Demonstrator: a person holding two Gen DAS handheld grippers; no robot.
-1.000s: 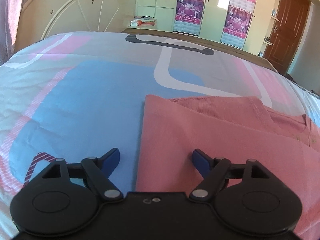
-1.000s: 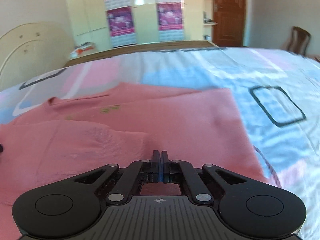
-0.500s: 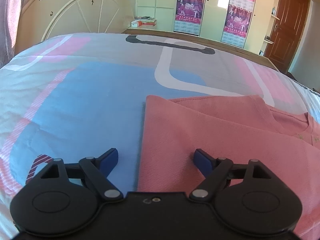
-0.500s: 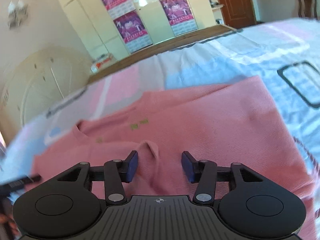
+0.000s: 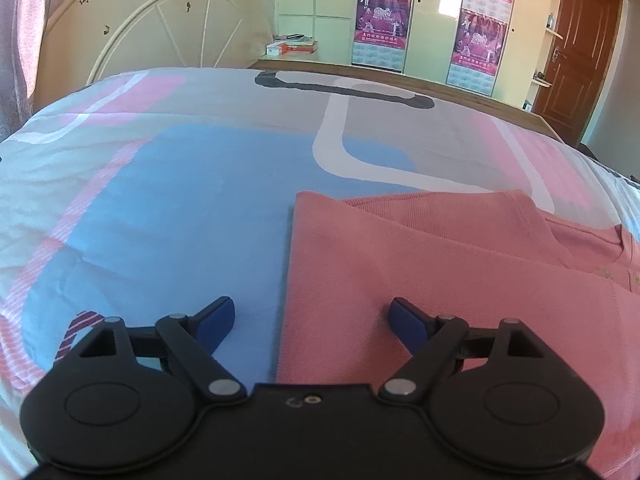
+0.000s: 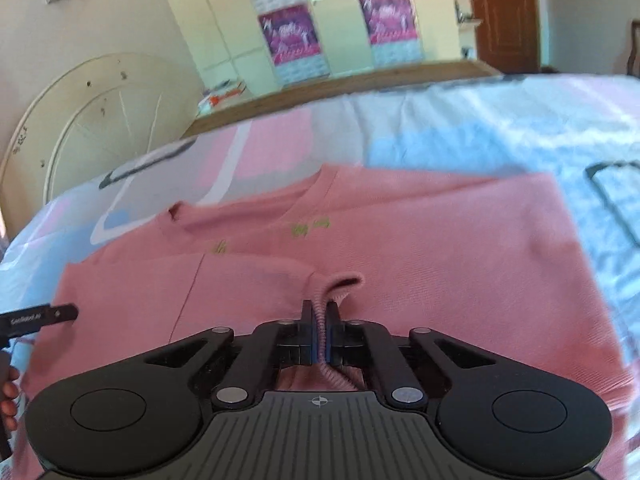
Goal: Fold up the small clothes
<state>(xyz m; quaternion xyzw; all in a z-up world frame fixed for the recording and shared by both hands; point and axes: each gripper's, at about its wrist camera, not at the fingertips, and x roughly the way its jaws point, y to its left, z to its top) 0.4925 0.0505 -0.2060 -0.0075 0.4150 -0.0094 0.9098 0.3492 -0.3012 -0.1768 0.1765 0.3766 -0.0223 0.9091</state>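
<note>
A pink sweater (image 5: 460,280) lies partly folded on the bed, its left edge straight and a ribbed band across the top. My left gripper (image 5: 310,316) is open and empty, low over the sweater's left edge, one finger over the sheet and one over the fabric. In the right wrist view the sweater (image 6: 440,248) fills the middle, neckline toward the far side. My right gripper (image 6: 319,312) is shut on a ribbed cuff of the sweater (image 6: 340,286), which bunches up between the fingers. The left gripper's tip (image 6: 40,316) shows at the left edge.
The bedsheet (image 5: 180,208) is patterned in blue, pink, grey and white. A cream headboard (image 5: 160,32) stands at the far left, a wooden bed edge (image 5: 440,88) behind. A wardrobe with posters (image 5: 384,24) and a brown door (image 5: 576,48) are beyond.
My right gripper opened half a second ago and has now shut on the ribbed cuff. The left gripper has stayed open and almost still by the sweater's left edge.
</note>
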